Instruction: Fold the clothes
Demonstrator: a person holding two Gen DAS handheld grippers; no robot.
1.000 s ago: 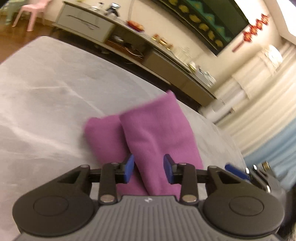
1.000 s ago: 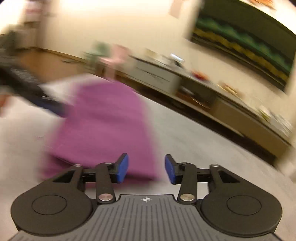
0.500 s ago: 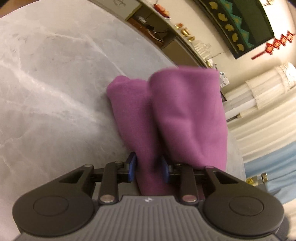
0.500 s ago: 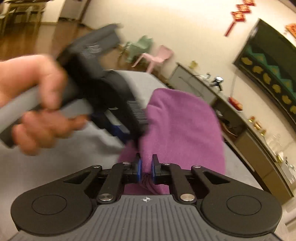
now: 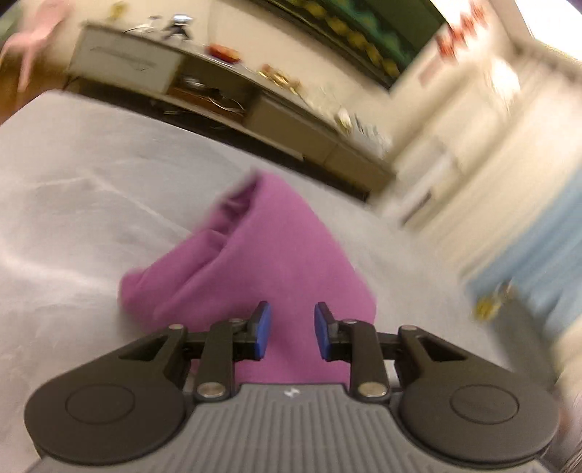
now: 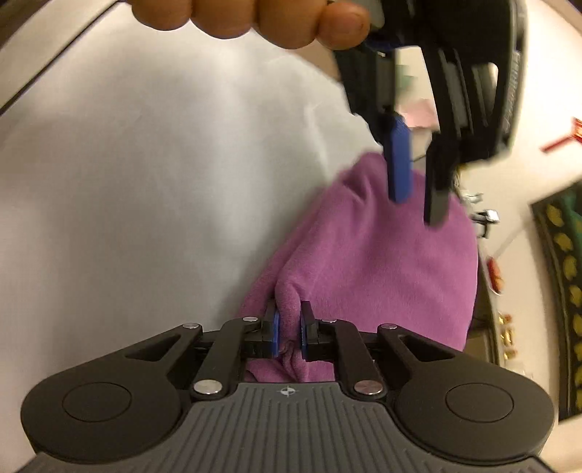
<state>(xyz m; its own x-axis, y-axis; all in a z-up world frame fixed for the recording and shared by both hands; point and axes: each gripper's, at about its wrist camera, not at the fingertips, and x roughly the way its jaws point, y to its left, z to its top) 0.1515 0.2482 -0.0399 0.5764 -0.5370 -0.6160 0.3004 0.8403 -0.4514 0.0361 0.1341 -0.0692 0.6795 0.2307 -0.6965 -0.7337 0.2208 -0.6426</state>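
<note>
A purple fleece garment (image 6: pixel 382 262) was seen lying bunched and partly folded on a pale grey, marble-patterned surface (image 5: pixel 91 203), roughly in the middle of it. In the left wrist view the cloth (image 5: pixel 276 262) was heaped into a blunt peak, with a darker fold open at its far end.

A pinch of the garment's near edge was clamped between the blue pads (image 6: pixel 275 333) of the right gripper (image 6: pixel 289 333); its jaws were nearly closed, with only the thickness of the gathered cloth between them.

The left gripper (image 5: pixel 293 327) was held just over the near part of the garment with its jaws partly open. A clear gap was left between the two blue pads (image 5: pixel 262 329), and no cloth was gripped by them. From the right wrist view the same left gripper (image 6: pixel 418 182) was seen pointing down at the far part of the cloth, its fingers apart, and the fingers of the hand (image 6: pixel 254 18) holding it were seen at the top edge.

Beyond the surface a long low sideboard (image 5: pixel 218 94) carrying small, blurred items was set against a cream wall, beneath a dark framed picture (image 5: pixel 356 32). A pink chair (image 5: pixel 32 32) was visible at the far left, and pale curtains (image 5: pixel 509 182) at the right.
</note>
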